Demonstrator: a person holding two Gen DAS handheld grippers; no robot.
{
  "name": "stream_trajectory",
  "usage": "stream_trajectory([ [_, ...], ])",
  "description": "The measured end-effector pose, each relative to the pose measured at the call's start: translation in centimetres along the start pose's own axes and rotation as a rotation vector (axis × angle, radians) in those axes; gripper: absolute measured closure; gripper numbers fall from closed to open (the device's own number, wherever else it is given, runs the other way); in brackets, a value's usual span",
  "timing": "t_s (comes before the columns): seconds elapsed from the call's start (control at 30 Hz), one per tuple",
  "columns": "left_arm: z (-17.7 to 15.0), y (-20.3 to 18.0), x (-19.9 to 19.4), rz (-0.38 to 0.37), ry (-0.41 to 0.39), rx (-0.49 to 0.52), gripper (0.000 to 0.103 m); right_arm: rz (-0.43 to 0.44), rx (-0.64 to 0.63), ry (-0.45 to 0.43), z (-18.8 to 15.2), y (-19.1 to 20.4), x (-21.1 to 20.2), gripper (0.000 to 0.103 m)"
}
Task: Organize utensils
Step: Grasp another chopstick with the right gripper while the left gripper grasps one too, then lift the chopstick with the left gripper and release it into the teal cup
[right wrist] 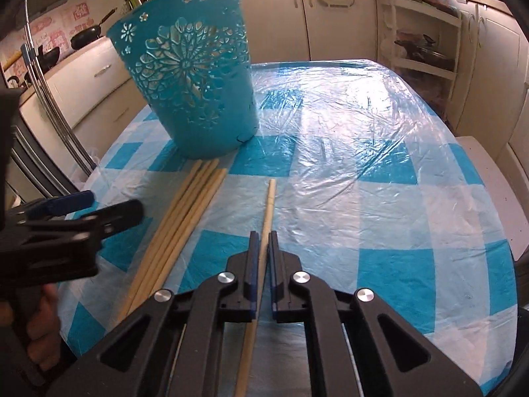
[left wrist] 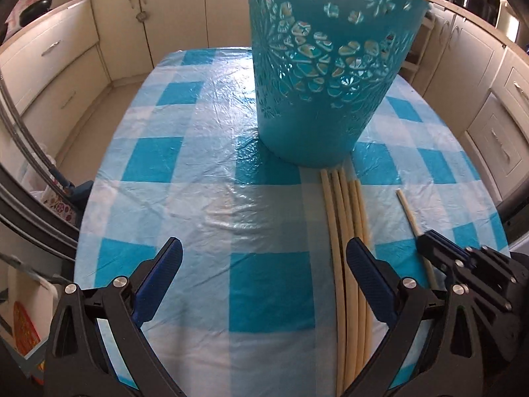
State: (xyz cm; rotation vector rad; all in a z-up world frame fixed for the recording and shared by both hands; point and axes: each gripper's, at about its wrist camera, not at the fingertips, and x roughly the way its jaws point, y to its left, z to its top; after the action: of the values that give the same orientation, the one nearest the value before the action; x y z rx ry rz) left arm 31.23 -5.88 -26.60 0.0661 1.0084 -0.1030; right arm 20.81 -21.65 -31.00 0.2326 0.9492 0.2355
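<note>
Checked tablecloth (right wrist: 380, 172), teal basket (right wrist: 195, 99), right gripper (right wrist: 263, 241) clamping 1 chopstick (right wrist: 269, 205), left gripper (left wrist: 264, 258) spread wide

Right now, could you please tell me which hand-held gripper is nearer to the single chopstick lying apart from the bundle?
Right. The right hand-held gripper is shut on the single chopstick. The left hand-held gripper stands open over the tablecloth, on the far side of the bundle of chopsticks.

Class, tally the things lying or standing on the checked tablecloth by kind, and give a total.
Teal basket: 1
Bundled chopsticks: 5, as far as they can be told apart
Single chopstick in the shut right gripper: 1
Total: 7
</note>
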Motion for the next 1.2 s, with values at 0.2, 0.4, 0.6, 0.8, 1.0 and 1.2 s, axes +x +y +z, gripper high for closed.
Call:
stream_trajectory([
  [0.2, 1.0, -1.0, 1.8, 0.047, 0.018, 0.03, 0.008, 0.024, 0.019, -0.004, 0.1, -0.1, 0.0, 0.097],
  [0.4, 2.0, -1.5, 3.3, 0.071, 0.03, 0.049, 0.009, 0.028, 0.019, 0.001, 0.2, -0.3, -0.1, 0.097],
  [0.6, 2.7, -2.5, 3.1, 0.014, 0.006, 0.081, 0.056, 0.019, 0.005, 0.027, 0.8, -0.1, 0.3, 0.097],
  [0.8, 2.1, -2.2, 2.0, -0.066, 0.014, 0.096, 0.097, 0.039, -0.061, 0.047, 1.3, 1.0, 0.9, 0.097],
  [1.0, 1.4, 0.8, 1.1, -0.153, 0.073, 0.008, 0.097, 0.036, -0.081, 0.049, 1.5, 1.2, 1.3, 0.097],
  [1.2, 1.9, 0.6, 1.8, -0.121, 0.1, 0.053, 0.085, 0.016, -0.1, 0.043, 1.8, 1.4, 1.6, 0.097],
])
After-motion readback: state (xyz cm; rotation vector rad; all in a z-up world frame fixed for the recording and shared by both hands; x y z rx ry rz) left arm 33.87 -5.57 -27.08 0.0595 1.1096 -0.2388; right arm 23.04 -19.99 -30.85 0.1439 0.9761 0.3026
